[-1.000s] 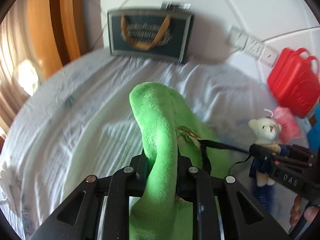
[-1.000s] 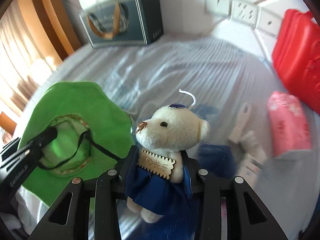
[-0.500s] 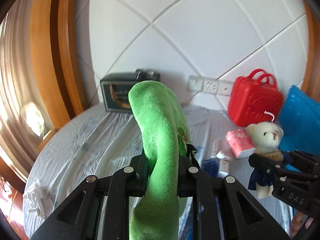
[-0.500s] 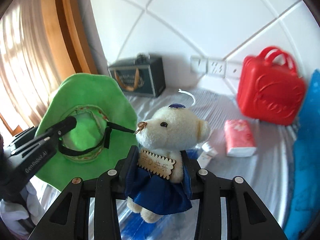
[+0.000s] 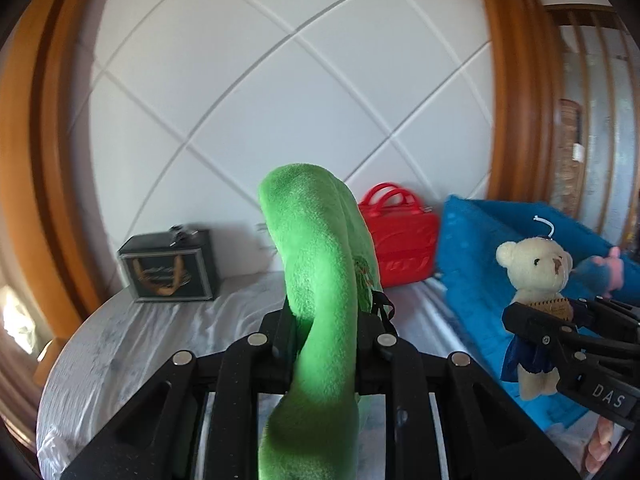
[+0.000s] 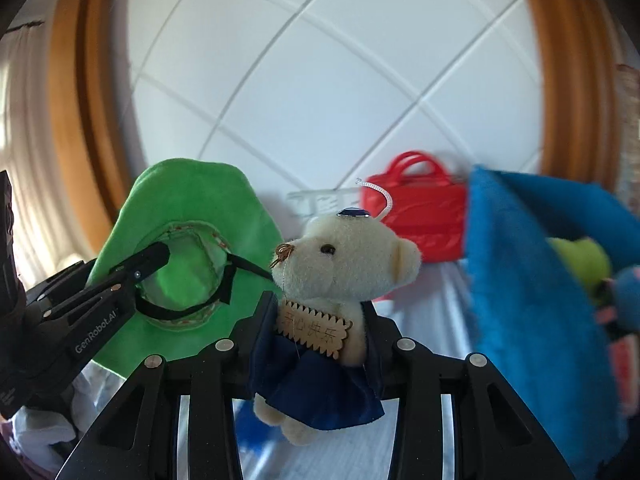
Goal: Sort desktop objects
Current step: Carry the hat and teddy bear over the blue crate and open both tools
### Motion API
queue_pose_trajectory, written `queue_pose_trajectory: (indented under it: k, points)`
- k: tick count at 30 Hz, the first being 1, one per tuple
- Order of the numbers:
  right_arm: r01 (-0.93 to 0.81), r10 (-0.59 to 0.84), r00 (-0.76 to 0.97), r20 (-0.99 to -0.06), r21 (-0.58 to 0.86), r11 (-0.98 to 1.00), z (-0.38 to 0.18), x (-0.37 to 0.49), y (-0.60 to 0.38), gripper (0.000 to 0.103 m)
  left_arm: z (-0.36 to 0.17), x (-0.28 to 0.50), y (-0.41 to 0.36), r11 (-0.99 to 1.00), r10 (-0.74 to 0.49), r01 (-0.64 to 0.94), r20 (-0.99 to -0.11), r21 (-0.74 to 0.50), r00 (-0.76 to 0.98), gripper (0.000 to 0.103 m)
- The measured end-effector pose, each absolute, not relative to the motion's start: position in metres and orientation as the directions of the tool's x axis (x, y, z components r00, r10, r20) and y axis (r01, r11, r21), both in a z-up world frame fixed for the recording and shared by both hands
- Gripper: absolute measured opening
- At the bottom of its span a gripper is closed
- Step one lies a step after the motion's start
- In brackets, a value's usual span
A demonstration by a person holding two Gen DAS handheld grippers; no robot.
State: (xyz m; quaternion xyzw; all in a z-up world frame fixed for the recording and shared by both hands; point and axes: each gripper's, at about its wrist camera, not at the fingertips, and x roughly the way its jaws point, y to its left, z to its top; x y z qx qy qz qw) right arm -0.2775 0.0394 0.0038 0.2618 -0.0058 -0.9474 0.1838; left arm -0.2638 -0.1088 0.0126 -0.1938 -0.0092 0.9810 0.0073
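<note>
My left gripper is shut on the brim of a green plush hat, held up above the table; the hat and left gripper also show at the left of the right wrist view. My right gripper is shut on a cream teddy bear in a dark blue skirt with a wooden tag. The bear and right gripper show at the right of the left wrist view, in front of a blue plush basket.
A round table with a white cloth carries a dark box at the back left and a red plastic case by the wall. The blue plush basket holds a green toy and other plush things.
Both grippers have risen and tilted up, so the wall fills the views. The hat and bear stay gripped. The blue basket has come much closer on the right.
</note>
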Motion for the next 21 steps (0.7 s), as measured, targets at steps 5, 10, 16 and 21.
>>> queue_pose_trajectory:
  k: [5, 10, 16, 21]
  points:
    - [0.236, -0.257, -0.863, -0.435, 0.104, -0.966, 0.028, -0.265, 0.106, 0.038, 0.042, -0.263, -0.044, -0.994, 0.111, -0.11, -0.31, -0.02, -0.944, 0.02]
    - [0.15, -0.175, -0.913, -0.369, 0.094, -0.984, 0.049, -0.26, 0.189, 0.038, 0.08, -0.255, 0.052, -0.982, 0.185, -0.188, -0.206, -0.005, -0.961, 0.02]
    - [0.057, -0.073, -0.937, -0.342, 0.056, -0.997, 0.06, -0.254, 0.301, 0.038, 0.094, -0.258, 0.177, -0.962, 0.27, -0.274, -0.182, -0.004, -0.946, 0.02]
    - [-0.004, -0.014, -0.907, -0.421, 0.04, -0.999, 0.035, -0.268, 0.378, 0.038, 0.069, -0.283, 0.265, -0.947, 0.306, -0.321, -0.328, -0.008, -0.894, 0.02]
